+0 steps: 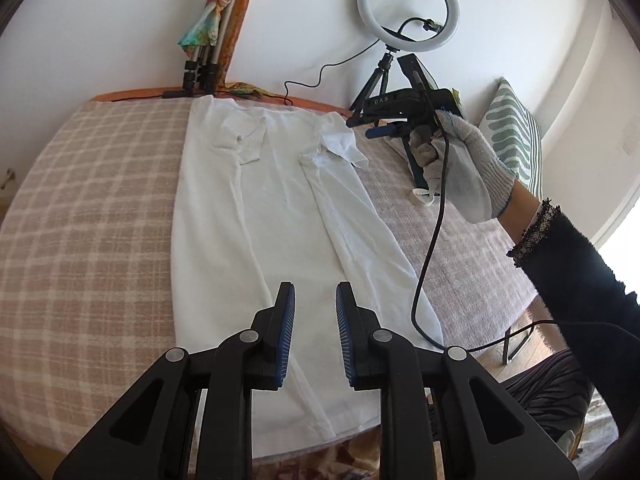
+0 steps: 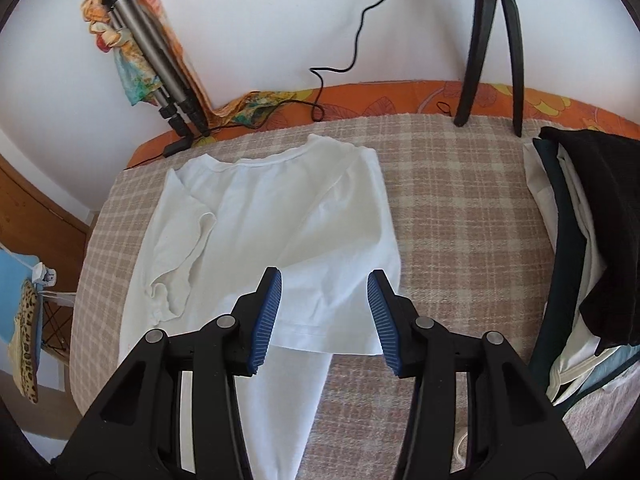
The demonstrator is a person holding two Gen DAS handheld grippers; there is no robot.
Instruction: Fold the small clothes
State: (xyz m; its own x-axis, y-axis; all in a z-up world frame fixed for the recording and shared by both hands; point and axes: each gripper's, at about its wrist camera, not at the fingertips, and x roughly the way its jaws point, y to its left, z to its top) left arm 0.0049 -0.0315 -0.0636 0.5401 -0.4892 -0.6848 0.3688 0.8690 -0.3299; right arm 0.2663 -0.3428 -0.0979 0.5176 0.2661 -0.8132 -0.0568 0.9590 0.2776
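White T-shirt (image 2: 280,216), sides folded inward

Matt white cotton shirt (image 2: 280,220) on rough woven checked blanket (image 2: 460,208).

1. One white T-shirt (image 2: 280,216) on the checked blanket (image 2: 460,208).
2. Two grippers: left (image 1: 315,300), right (image 2: 324,284).
3. One ring light (image 1: 408,8) on one black tripod (image 2: 492,40).
4. One folded silver tripod (image 2: 160,60).
5. One stack of folded clothes (image 2: 580,220).
6. One gloved hand (image 1: 464,168).
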